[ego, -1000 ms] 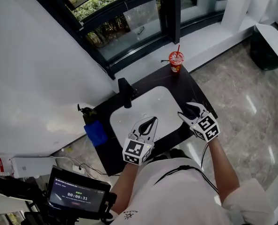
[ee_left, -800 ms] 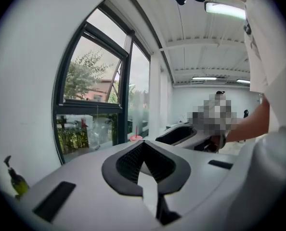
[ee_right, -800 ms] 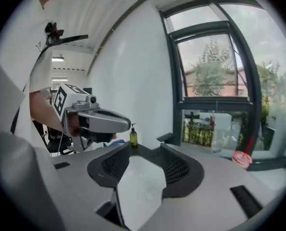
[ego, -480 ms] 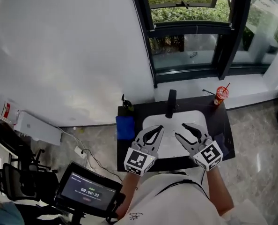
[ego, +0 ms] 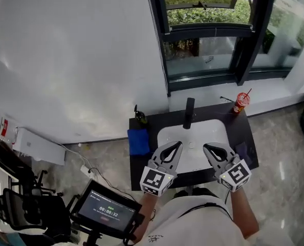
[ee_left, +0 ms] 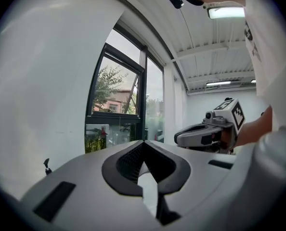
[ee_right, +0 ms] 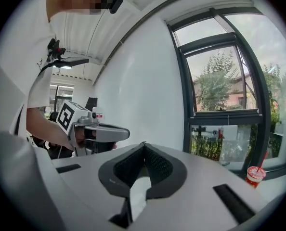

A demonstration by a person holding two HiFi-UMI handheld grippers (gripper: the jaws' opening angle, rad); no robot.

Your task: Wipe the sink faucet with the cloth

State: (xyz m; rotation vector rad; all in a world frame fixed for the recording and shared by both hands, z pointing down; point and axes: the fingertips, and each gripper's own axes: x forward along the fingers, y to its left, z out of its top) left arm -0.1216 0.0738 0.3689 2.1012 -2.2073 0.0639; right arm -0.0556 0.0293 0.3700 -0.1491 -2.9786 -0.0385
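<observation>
The black faucet (ego: 189, 112) stands upright at the back of the white sink (ego: 203, 132). A folded blue cloth (ego: 138, 140) lies on the black countertop left of the basin. Both grippers hover side by side over the sink's front rim, apart from faucet and cloth. My left gripper (ego: 178, 144) (ee_left: 143, 143) is shut with nothing in it. My right gripper (ego: 206, 147) (ee_right: 143, 145) has just been closing; its tips now meet on nothing. Each gripper shows in the other's view, the right gripper (ee_left: 206, 133) and the left gripper (ee_right: 100, 132), both held roughly level.
A red cup with a straw (ego: 239, 103) stands at the counter's back right corner. A small dark object (ego: 139, 116) sits behind the cloth. A white wall and a dark-framed window (ego: 208, 35) lie behind the sink. A screen on a stand (ego: 107, 209) is at my lower left.
The head view swung round to face the sink squarely. Both grippers rose from low over the basin to above its front rim. The right jaws went from open to shut.
</observation>
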